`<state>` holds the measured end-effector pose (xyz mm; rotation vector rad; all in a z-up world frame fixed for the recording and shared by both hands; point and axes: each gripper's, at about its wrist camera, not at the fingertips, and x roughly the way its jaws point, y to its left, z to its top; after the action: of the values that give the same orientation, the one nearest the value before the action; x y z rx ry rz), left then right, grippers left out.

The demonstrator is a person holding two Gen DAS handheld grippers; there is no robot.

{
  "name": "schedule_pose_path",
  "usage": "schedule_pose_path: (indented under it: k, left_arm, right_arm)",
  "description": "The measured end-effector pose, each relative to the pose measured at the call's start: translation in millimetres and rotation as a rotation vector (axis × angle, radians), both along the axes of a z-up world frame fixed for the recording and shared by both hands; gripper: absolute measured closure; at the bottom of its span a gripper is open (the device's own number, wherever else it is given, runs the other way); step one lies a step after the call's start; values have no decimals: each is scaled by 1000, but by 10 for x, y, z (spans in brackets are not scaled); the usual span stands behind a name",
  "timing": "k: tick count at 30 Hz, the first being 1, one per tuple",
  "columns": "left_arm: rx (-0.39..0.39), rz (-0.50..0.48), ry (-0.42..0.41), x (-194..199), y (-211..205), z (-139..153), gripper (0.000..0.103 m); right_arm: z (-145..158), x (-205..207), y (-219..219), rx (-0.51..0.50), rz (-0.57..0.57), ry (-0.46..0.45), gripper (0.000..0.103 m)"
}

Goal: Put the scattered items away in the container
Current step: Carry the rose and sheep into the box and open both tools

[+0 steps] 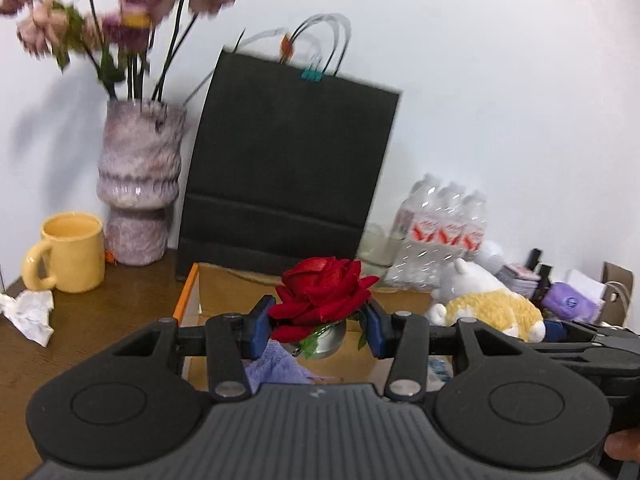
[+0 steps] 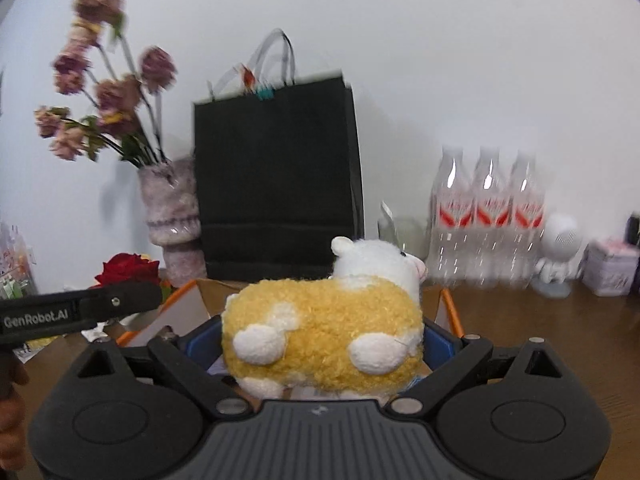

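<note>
**Rose and plush sheep both carried over the open box**

Rose point(image 1: 320, 296) sat pinched between the blue pads of my left gripper point(image 1: 318, 330), jaws partly closed on the bloom and its small silvery base, which hung just below the pads. My right gripper point(image 2: 320, 344) had its jaws spread wide around the plush sheep point(image 2: 324, 328), pads pressing its woolly flanks, so I judged it firmly held, not loose. Both items were off the wooden table point(image 1: 100, 320) and poised at the near edge of the cardboard box point(image 1: 192, 292) with the orange-trimmed rim, which stood in front of the black paper bag point(image 1: 288, 168). A lilac cloth point(image 1: 276, 364) already lay inside the box, below the rose.

I took this as the carry-and-drop step: two things in hand at once, neither yet released. The background was smeared with motion, so I could not read fine detail on the vase point(image 1: 138, 184) or the bottle pack point(image 2: 486, 220).

The next move, as I judged it, called for bringing each gripper fully over the box opening, lowering past the rim, and opening the jaws without the two grippers fouling each other, since the left one showed close beside the right in the right wrist view. The rose looked top-heavy and might tip on landing. A crumpled tissue point(image 1: 30, 314) near the yellow mug point(image 1: 70, 252) seemed left to collect.
</note>
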<state>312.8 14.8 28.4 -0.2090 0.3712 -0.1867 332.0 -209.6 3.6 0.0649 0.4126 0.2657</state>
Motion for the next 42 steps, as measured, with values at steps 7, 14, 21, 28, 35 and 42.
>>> schedule_pose_path:
  k: [7,14,21,28,35,42]
  left_arm:
    - [11,33,91,338,23,-240,57]
    - [34,50,167,425,-6,-337,0]
    - [76,118,173,391,19,-323,0]
    - [69,145,183,387,75,-311,0]
    - [82,139,171,356,38,-288,0]
    - [106,139,148,303,13,-252,0]
  right_arm:
    - [-219,464,-24,-22,-27,79,6]
    - [-287,580,-17,-46,-42,139,0]
    - [-249,504,5,-66,-24,145,0]
    - [-218,467,49,-74,-15,138,0]
    - [-206,453,57,-77,-16,140,0]
    - [-168,407,50,-70,-17,137,0]
